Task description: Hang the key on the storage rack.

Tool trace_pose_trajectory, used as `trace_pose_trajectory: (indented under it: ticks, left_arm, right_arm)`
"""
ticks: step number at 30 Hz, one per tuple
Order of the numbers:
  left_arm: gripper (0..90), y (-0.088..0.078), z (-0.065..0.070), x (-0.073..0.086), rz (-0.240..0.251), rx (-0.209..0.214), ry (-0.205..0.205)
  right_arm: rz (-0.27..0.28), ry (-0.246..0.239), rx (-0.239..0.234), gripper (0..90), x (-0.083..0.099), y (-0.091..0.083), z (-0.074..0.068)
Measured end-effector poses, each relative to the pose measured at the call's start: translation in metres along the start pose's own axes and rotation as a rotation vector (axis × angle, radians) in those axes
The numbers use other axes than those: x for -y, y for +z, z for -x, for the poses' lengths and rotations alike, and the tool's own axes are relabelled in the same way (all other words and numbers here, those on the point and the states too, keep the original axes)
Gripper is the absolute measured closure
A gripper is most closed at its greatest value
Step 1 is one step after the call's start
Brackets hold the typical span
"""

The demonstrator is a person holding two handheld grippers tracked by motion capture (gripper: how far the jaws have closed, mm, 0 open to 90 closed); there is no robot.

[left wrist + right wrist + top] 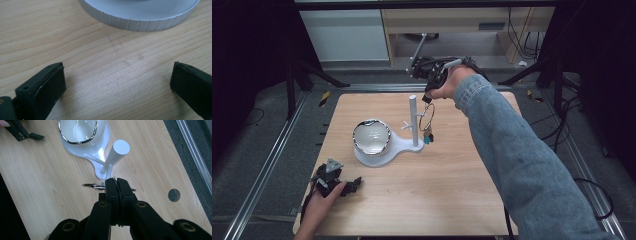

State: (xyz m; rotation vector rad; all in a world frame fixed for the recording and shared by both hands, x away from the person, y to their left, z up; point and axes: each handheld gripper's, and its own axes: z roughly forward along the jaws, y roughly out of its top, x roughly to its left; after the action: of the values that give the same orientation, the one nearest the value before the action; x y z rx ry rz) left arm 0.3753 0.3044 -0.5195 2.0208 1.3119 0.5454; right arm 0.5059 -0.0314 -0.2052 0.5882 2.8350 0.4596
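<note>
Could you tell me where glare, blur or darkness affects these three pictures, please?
High view: dark surroundings, glare on the bowl. Left gripper view: sheen on the table, sharp grain. Right gripper view: the closest part of the tongs looks soft; the bowl's rim glints.

L gripper point(353, 184) low at near edge, fingers wide apart; R gripper point(116, 182) raised, arm outstretched, fingers pinched together.
</note>
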Motion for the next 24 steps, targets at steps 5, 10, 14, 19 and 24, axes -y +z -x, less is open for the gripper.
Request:
trace_pose_trajectory:
  ticks: [5,10,14,19,24]
  left_arm:
    - [0.0,0.0,0.0,0.0,-0.001,0.001,0.002]
    - [0.0,0.0,0.0,0.0,-0.001,0.001,0.002]
    - [0.0,0.0,0.0,0.0,-0.001,0.002,0.003]
    - [0.0,0.0,0.0,0.0,-0.001,0.002,0.003]
    - [0.0,0.0,0.0,0.0,0.0,0.002,0.003]
  right_arm:
    - [-0.003,0.006,-0.005,88.6,-0.006,0.004,-0.001]
    - [0.001,-0.003,-0.009,88.5,-0.009,0.008,0.0]
    - [0.003,0.008,-0.012,88.5,-0.009,0.01,0.001]
    - [0.004,0.017,-0.022,88.6,-0.007,0.016,0.002]
    - [0.013,0.036,-0.037,88.5,-0.001,0.024,0.006]
